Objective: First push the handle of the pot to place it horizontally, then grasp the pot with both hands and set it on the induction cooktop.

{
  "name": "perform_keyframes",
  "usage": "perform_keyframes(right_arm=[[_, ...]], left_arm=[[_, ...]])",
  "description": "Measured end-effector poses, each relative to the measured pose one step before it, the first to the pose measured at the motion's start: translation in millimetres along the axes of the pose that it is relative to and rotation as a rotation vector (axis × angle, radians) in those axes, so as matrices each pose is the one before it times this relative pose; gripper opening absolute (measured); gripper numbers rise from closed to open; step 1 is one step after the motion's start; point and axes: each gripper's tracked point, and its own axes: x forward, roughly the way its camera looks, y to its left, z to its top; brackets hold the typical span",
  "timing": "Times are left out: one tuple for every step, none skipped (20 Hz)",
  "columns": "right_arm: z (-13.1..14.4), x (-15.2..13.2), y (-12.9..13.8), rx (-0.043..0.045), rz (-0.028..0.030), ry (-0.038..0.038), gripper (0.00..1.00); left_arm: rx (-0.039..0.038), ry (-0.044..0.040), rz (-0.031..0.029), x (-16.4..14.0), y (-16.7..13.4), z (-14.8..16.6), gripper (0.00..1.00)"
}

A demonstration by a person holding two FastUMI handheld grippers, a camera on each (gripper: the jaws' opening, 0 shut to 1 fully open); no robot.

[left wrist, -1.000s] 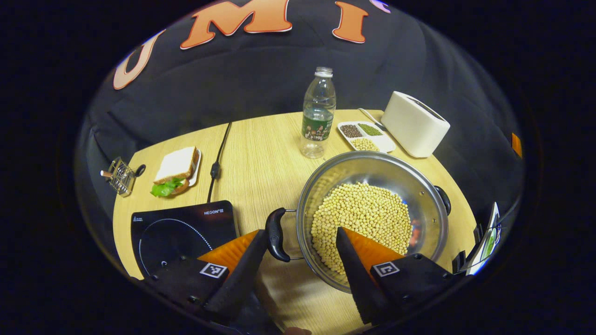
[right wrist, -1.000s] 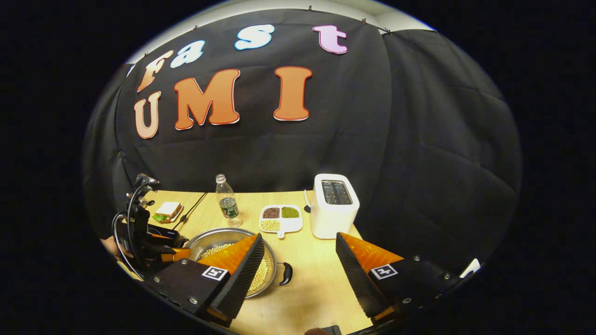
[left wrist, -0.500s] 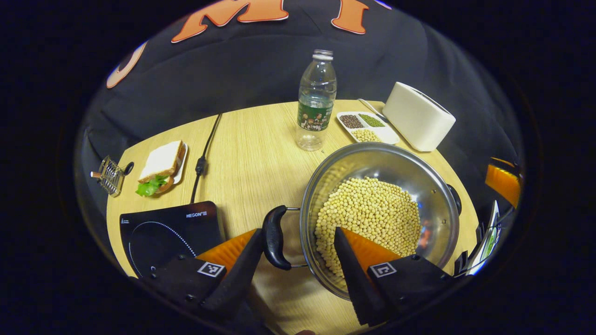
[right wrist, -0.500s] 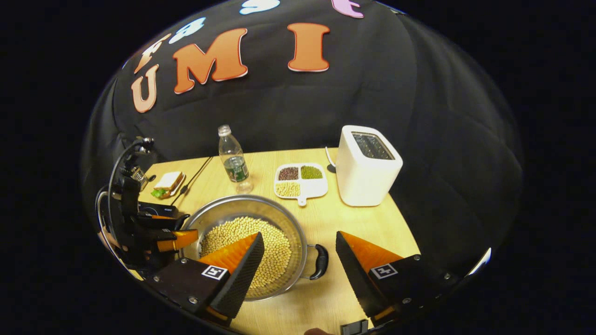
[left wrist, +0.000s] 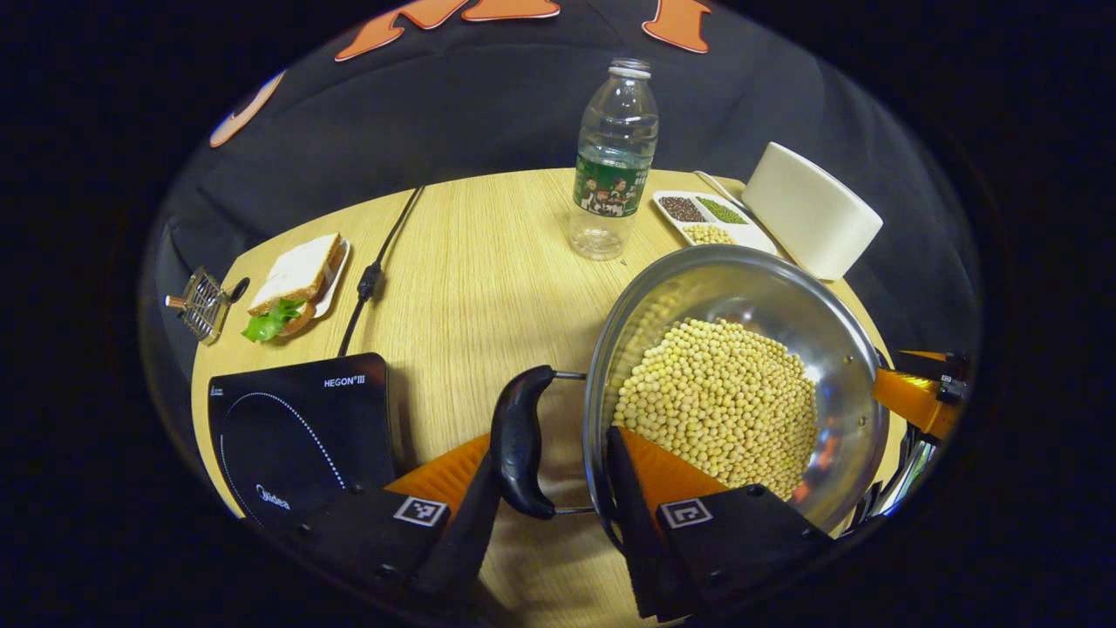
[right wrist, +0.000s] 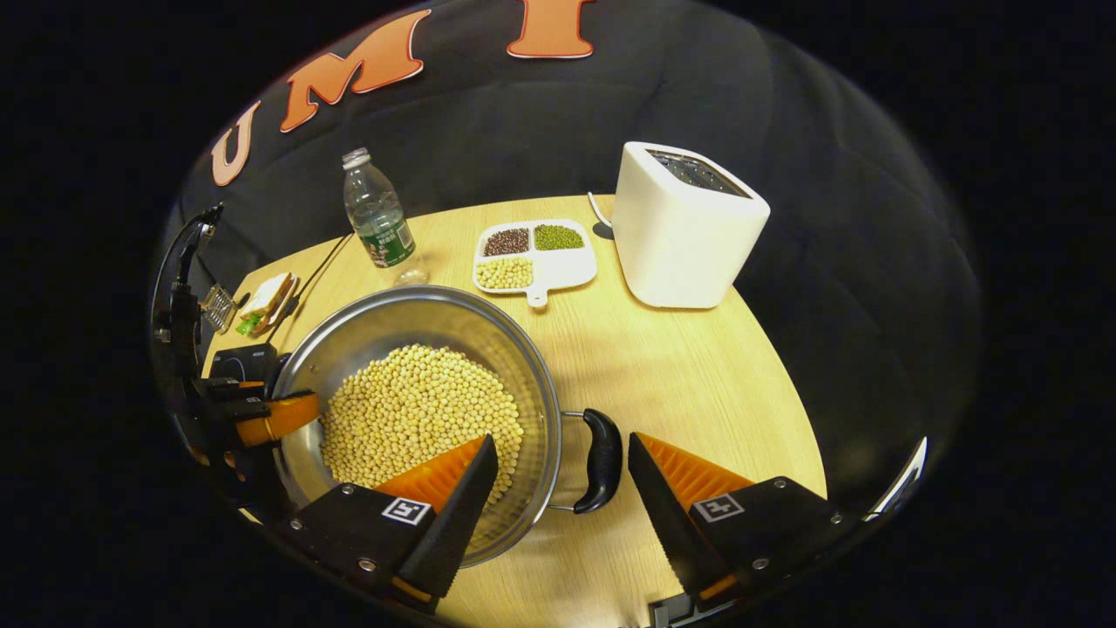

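In the left gripper view, the round steel pot of pale beans (left wrist: 741,384) sits on the light wooden desk (left wrist: 488,279), right of the flat black induction cooktop (left wrist: 296,427). Behind the cooktop lie a sandwich on a small plate (left wrist: 292,283) and a black cable (left wrist: 375,270). Behind the pot stand a clear plastic bottle (left wrist: 615,166), a white divided tray of grains (left wrist: 711,218) and, rightmost, a white boxy toaster (left wrist: 811,209).
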Motion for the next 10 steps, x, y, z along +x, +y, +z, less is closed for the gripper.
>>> perform_keyframes(right_arm=[[-4.33,4.11,-1.85,-0.00146,-0.00512,0.01771,0.94],[-2.36,4.42,-0.27,0.00114,-0.00152,0.01547,0.94],[-1.62,3.56,1.6,0.00141,0.0038,0.01016,0.94],[1.79,3.04,-0.02,-0.00123,-0.00374,0.00069,0.94],[-1.45,3.94,-2.35,-0.00546,-0.00956,0.00189,0.92],[-0.83,3.28,-1.05,-0.00736,-0.00957,0.00588,0.87],[-1.05,2.44,-1.17,-0.00586,-0.01098,0.00669,0.85],[-0.94,2.86,-1.91,-0.00524,-0.01299,0.00751,0.82],[-3.24,2.72,-1.21,-0.002,-0.0096,0.01211,0.8],[1.35,-0.8,0.56,0.0098,-0.00348,-0.00123,0.74]], left_arm=[[0.00312,0.01013,0.00966,0.85,1.49,-3.55,0.75],[-0.00474,-0.01061,-0.00077,1.96,-0.26,2.59,0.76],[-0.00243,-0.00246,0.00398,0.61,-0.73,-0.97,0.74],[0.00037,-0.0006,-0.00001,0.94,-0.06,0.08,0.75],[-0.002,-0.00645,-0.00106,0.47,-0.52,0.5,0.75],[-0.00159,0.00252,-0.00156,1.69,-0.14,-0.27,0.73],[-0.00386,-0.00587,0.0006,-1.53,-0.02,0.46,0.72],[-0.00058,0.00295,-0.00155,1.49,0.59,-0.2,0.73],[-0.00274,-0.01015,0.00414,-0.66,-1.13,0.64,0.72],[-0.00064,-0.00117,0.00302,-0.18,0.15,0.16,0.73]])
